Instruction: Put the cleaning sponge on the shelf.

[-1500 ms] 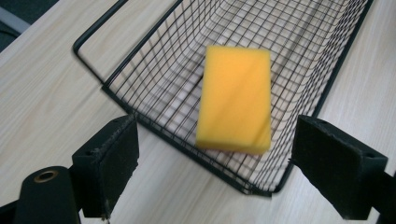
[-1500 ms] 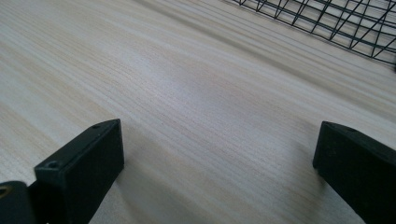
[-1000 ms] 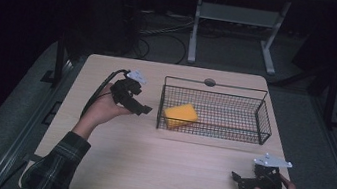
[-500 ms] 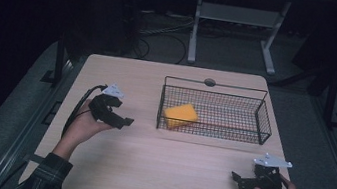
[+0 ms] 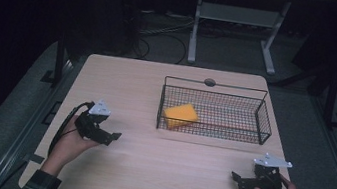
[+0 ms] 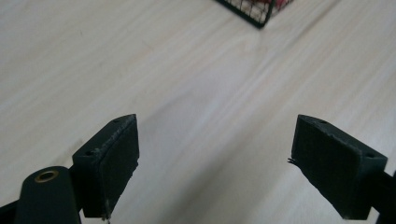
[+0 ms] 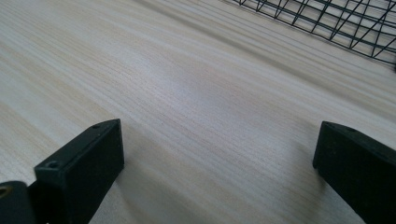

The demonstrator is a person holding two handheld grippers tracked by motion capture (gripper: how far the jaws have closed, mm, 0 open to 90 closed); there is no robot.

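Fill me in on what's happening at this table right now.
A person holds a two-jaw gripper in each hand over a wooden table. The left gripper hovers near the table's left edge with its jaws open and holds nothing. The right gripper sits near the front right, also open and holding nothing. A yellow sponge lies in the left end of the black wire basket towards the back of the table.

Left hand-held gripper (image 5: 108, 137) hovering with jaws spread wide, right hand-held gripper (image 5: 240, 181) resting low, jaws gaping, both hands gripping from behind
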